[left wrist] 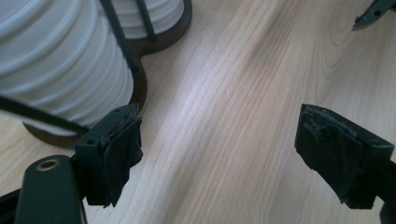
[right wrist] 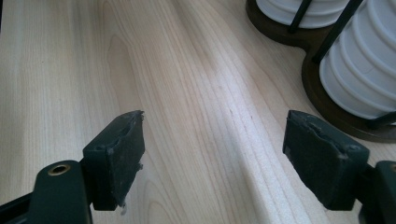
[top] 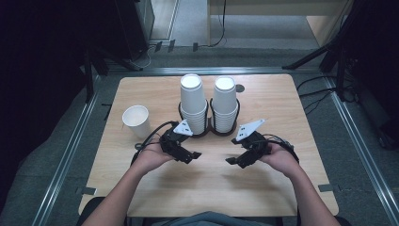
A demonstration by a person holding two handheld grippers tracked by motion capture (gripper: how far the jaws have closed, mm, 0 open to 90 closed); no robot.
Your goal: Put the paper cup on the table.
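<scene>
While both hands hover low over its near half, the wooden tabletop [top: 263, 188] carries everything in sight. Largest on it is the dark two-ring cup holder [top: 208, 131], whose long axis runs left to right across the tabletop, just beyond the hands. Each ring keeps a tall stack of white paper cups: the left stack [top: 193, 101] and the right stack [top: 225, 102] both stand upright, bases up, touching at their lower rims. A single white cup [top: 136, 120] stands apart to the left of the holder, mouth up.

Nearer the person, the left tongs [top: 194, 156] point rightward and a little toward the person, just in front of the left ring; their jaws stand wide apart with only bare wood between them [left wrist: 219, 140]. Facing them, the right tongs [top: 232, 160] point leftward, below the right ring, jaws likewise apart and holding nothing [right wrist: 212, 140]. A clear gap of bare tabletop separates the two tips.
</scene>
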